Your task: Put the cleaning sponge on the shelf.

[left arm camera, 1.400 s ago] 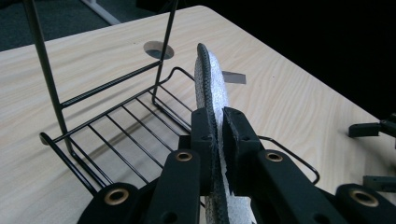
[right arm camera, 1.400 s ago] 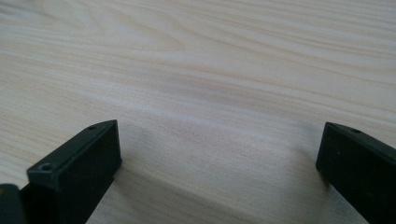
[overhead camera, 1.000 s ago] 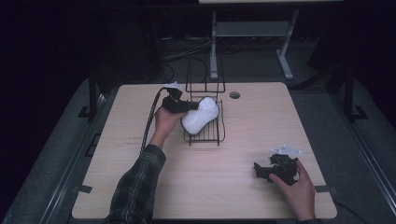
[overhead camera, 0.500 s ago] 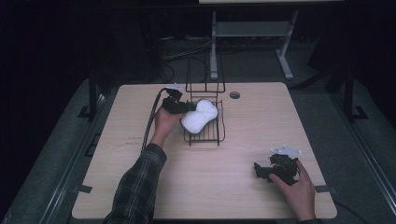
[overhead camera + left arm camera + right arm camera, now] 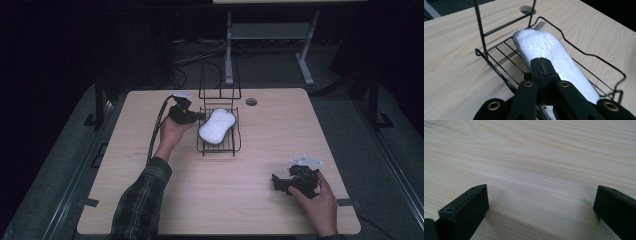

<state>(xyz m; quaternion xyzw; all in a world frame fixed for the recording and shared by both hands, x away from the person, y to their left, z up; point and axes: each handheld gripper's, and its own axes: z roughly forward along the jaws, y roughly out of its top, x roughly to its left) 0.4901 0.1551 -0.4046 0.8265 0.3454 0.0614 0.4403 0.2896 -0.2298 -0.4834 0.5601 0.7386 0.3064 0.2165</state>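
Sponge (image 5: 217, 125) being set in rack (image 5: 235, 145), frame centre

Left tongs (image 5: 541, 72) clenched on sponge edge; release needed next. Right tongs (image 5: 540, 207) released.

sponge (image 5: 554, 53): near end behind gripper | wire rack (image 5: 599, 60): right corner cropped

the high view looks forward and down from above the person's side onto the whole table (image 5: 220, 200). the left gripper view sits close over the wire rack (image 5: 584, 53), also seen from above (image 5: 218, 145). the right gripper view faces bare tabletop at close range.
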